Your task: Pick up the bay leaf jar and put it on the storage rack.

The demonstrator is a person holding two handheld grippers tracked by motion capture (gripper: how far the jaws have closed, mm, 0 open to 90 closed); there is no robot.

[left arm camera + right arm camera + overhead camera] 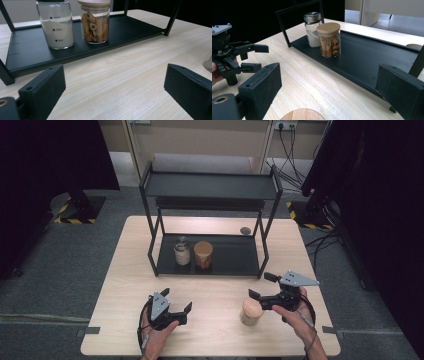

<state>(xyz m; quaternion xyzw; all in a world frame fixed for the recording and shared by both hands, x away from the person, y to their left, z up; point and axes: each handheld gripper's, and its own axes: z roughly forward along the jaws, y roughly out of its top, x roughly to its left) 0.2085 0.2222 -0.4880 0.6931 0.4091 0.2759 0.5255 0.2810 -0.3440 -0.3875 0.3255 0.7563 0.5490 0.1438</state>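
On the lower tray of a black two-level shelf (235, 265) stand two jars. One is a metal-lidded glass jar of white powder (182, 252) (58, 25) (313, 28). To its right is a wooden-lidded jar of pasta tubes (203, 254) (95, 21) (329, 40). A third jar with a wooden lid (251, 312) (302, 114) stands on the table just below my right gripper (260, 287) (327, 92), whose jaws are open and do not touch it. My left gripper (176, 300) (115, 92) (258, 58) rests open near the table's front, holding nothing.
The light wooden table (215, 340) has free room between the shelf and the grippers. A small dark round object (245, 230) lies behind the shelf's right leg. The shelf's top tray (210, 185) overhangs the back, and black stands flank the table.
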